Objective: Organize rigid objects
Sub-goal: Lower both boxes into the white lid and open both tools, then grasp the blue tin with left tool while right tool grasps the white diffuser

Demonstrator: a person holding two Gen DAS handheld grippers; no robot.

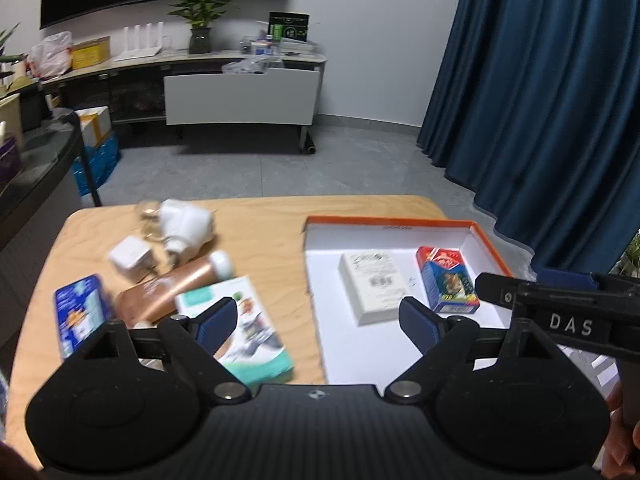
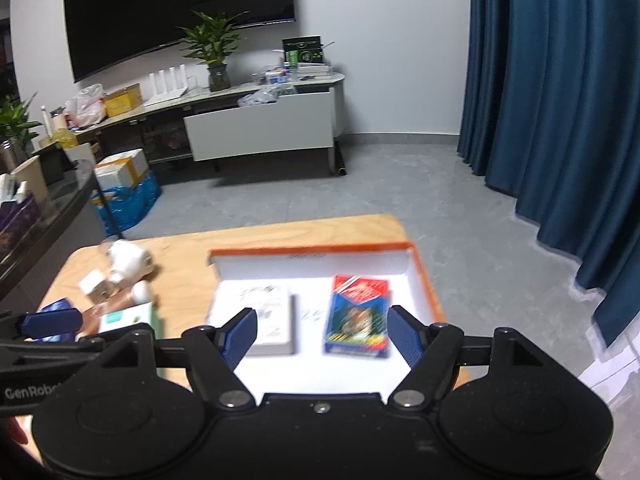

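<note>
— Orange-rimmed tray (image 2: 425, 276) sits just ahead of the right claw (image 2: 323, 334), white box (image 2: 267, 320) and red-and-blue box (image 2: 357, 314) already in it. Both claws spread, holding nothing.

— And what remains?

— Teal box (image 1: 244, 320) lies under the left claw's (image 1: 316, 326) left finger, copper tube (image 1: 172, 290) and blue pack (image 1: 78, 312) just beyond. They crowd together; a wide claw could knock a neighbour off the surface (image 1: 256, 232).

A: Item, left gripper (image 1: 318, 318): matte black ribbed housing, two round side discs, silver pivot screws, blue ridged pads (image 1: 218, 322).
B: Right gripper (image 2: 322, 334)?
A: Same build; white "DAS" label, seen from the left wrist. Left one's arm reads "GenRobo", cut off.
</note>
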